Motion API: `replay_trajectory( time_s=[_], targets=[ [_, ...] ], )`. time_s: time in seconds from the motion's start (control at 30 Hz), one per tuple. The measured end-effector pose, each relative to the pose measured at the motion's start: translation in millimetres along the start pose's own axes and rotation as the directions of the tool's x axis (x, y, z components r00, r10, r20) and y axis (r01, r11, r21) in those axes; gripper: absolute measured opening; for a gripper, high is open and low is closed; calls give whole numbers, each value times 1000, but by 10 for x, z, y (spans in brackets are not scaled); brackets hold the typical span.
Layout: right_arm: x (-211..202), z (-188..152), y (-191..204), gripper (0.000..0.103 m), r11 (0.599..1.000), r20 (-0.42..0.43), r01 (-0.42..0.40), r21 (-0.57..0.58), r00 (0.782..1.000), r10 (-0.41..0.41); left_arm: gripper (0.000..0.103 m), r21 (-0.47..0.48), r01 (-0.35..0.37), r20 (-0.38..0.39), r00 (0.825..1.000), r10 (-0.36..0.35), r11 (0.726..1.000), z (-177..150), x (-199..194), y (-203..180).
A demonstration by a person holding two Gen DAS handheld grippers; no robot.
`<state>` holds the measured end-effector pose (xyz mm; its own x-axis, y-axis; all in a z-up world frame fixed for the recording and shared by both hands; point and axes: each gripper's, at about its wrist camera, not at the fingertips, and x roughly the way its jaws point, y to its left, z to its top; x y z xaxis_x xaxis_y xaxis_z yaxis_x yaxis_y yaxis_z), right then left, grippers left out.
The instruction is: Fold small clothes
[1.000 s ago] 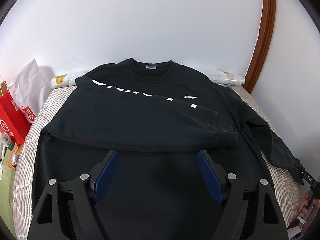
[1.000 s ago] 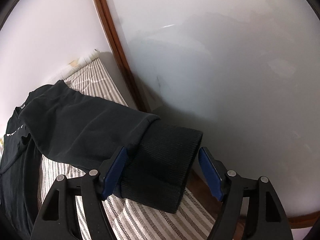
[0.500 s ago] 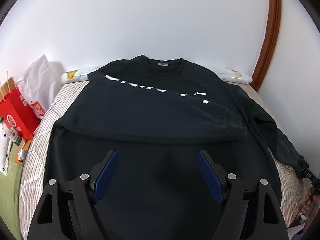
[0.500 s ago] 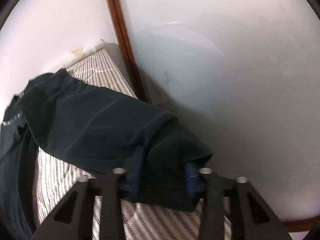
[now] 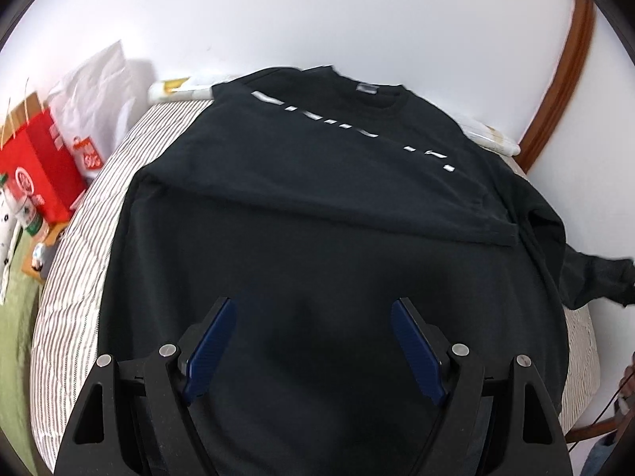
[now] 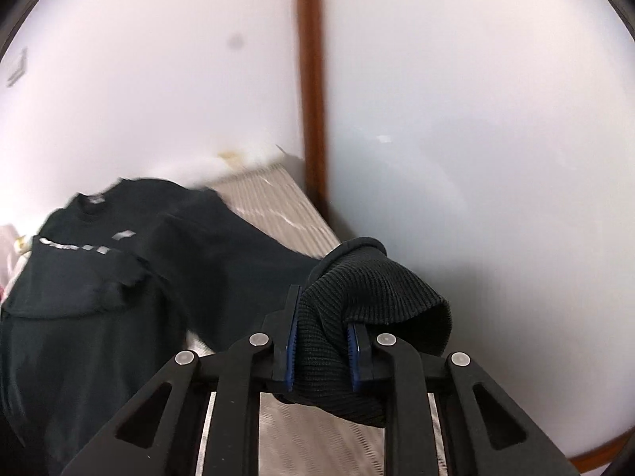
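A black long-sleeved sweatshirt (image 5: 317,214) with white chest lettering lies face up on a striped mattress (image 5: 79,261). Its left sleeve is folded across the chest. My left gripper (image 5: 313,317) is open and empty, hovering over the lower body of the sweatshirt. My right gripper (image 6: 322,327) is shut on the ribbed cuff (image 6: 369,289) of the other sleeve and holds it lifted above the mattress edge. That sleeve (image 5: 595,273) shows stretched out to the right in the left wrist view. The sweatshirt body (image 6: 99,277) lies to the left in the right wrist view.
White walls stand close behind and to the right, with a brown wooden trim (image 6: 311,99) in the corner. A red bag (image 5: 35,166) and a white plastic bag (image 5: 95,95) sit beside the mattress on the left. A rolled white item (image 5: 178,89) lies along the head end.
My right gripper closed on the sleeve cuff and lifted it off the mattress. The left gripper drew back and rose a little, staying open.
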<state>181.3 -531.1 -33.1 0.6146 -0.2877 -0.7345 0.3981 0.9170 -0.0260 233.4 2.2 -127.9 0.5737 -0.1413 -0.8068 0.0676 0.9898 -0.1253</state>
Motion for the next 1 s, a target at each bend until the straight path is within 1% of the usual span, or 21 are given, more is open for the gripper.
replay_trajectory(
  time_s=[0.1, 0.23, 0.37, 0.47, 0.53, 0.63, 0.77, 0.87, 0.93, 1.0],
  targets=[
    [-138, 187, 364, 19, 998, 37, -44, -38, 998, 45, 79, -19, -16, -12, 1000, 16, 1000, -10, -16, 173],
    [-275, 430, 919, 18, 991, 78, -109, -82, 990, 116, 79, -31, -33, -5, 999, 33, 999, 18, -76, 421],
    [-355, 689, 1524, 18, 973, 96, -205, -107, 972, 215, 79, -58, -60, 16, 998, 61, 997, 64, -144, 733],
    [-459, 874, 2012, 18, 951, 113, -270, -152, 951, 288, 79, -94, -72, 23, 997, 74, 993, 101, -150, 975],
    [-525, 988, 2355, 18, 929, 117, -320, -184, 931, 344, 79, -114, -78, 26, 996, 81, 990, 135, -139, 1118],
    [-554, 1102, 2865, 18, 899, 118, -372, -232, 906, 406, 79, -151, -83, 31, 996, 88, 985, 211, -97, 1317],
    [-562, 1120, 3522, 18, 856, 97, -429, -290, 876, 472, 79, -165, -85, 40, 995, 93, 983, 309, -15, 1500],
    [-469, 1071, 4023, 18, 816, 72, -463, -346, 854, 515, 79, -162, -88, 46, 994, 97, 983, 353, 69, 1597],
    [-383, 1018, 4355, 18, 785, 42, -497, -369, 835, 549, 79, -163, -79, 59, 994, 89, 983, 370, 93, 1647],
    [-312, 962, 4601, 18, 757, 8, -531, -380, 817, 577, 79, -171, -66, 72, 994, 79, 983, 378, 123, 1713]
  ],
)
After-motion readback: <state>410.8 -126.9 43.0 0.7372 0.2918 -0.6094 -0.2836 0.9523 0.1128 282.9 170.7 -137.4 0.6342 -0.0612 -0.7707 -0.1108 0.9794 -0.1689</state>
